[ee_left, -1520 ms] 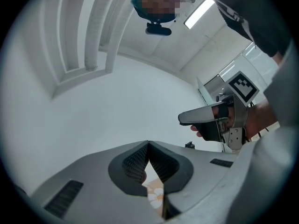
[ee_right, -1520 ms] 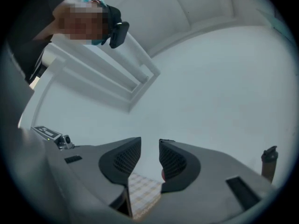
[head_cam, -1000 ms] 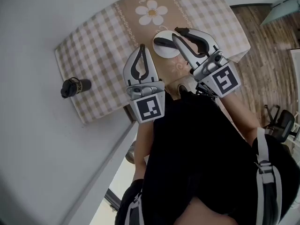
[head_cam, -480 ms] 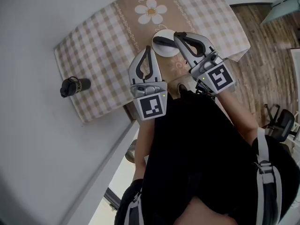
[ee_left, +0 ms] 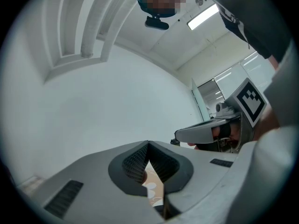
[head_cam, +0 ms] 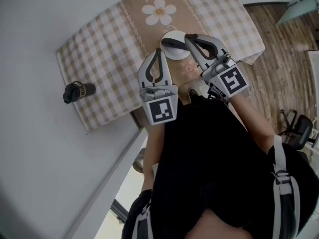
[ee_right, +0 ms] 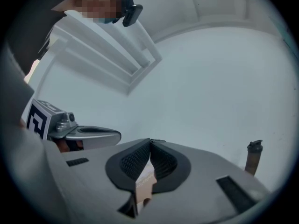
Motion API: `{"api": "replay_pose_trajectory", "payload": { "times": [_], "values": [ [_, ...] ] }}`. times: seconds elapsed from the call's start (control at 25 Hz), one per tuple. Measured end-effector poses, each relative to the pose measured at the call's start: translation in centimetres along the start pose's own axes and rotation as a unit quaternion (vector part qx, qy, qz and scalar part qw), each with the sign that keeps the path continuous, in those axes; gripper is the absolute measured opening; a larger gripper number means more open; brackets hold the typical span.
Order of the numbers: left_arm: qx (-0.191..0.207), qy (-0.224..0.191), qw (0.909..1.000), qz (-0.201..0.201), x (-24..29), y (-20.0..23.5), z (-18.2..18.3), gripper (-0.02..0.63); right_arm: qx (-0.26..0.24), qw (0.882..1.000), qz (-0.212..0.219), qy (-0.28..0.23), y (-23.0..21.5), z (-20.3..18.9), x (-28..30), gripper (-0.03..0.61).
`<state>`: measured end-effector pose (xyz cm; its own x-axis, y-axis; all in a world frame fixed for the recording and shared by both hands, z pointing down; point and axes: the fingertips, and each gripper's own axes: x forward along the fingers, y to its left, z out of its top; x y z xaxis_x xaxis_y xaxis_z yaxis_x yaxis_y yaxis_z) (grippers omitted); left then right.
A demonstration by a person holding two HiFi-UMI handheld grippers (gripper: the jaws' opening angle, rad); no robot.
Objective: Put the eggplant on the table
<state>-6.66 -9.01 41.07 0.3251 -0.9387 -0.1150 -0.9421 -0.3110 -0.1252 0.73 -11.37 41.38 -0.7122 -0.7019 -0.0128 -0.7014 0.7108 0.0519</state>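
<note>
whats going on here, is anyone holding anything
A person holds a gripper in each hand over a checked table. The left gripper and right gripper are both shut and empty. A dark thing, probably the eggplant, lies on a white plate near their tips, not gripped.

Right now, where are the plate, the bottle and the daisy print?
plate [head_cam: 174, 54], head view, bare lower part
bottle [head_cam: 79, 91], head view, mid body
daisy print [head_cam: 159, 12], head view, flower centre

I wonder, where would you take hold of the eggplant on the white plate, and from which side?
Probably across its middle, from above: the eggplant lies flat along the plate, so its narrow width should fit between opened jaws. The right gripper, shut, hangs nearest.
</note>
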Motion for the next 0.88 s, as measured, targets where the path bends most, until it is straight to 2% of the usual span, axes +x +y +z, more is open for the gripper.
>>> {"api": "replay_pose_trajectory", "payload": {
  "times": [0.48,0.88],
  "values": [
    [0.003,0.004,1.0,0.0,0.0,0.0,0.0,0.008,0.0,1.0,-0.018,0.025,-0.6,-1.5,-0.1,0.002],
    [0.005,0.007,1.0,0.0,0.0,0.0,-0.4,0.008,0.0,1.0,-0.015,0.02,-0.5,-1.5,0.0,0.002]
  ]
}}
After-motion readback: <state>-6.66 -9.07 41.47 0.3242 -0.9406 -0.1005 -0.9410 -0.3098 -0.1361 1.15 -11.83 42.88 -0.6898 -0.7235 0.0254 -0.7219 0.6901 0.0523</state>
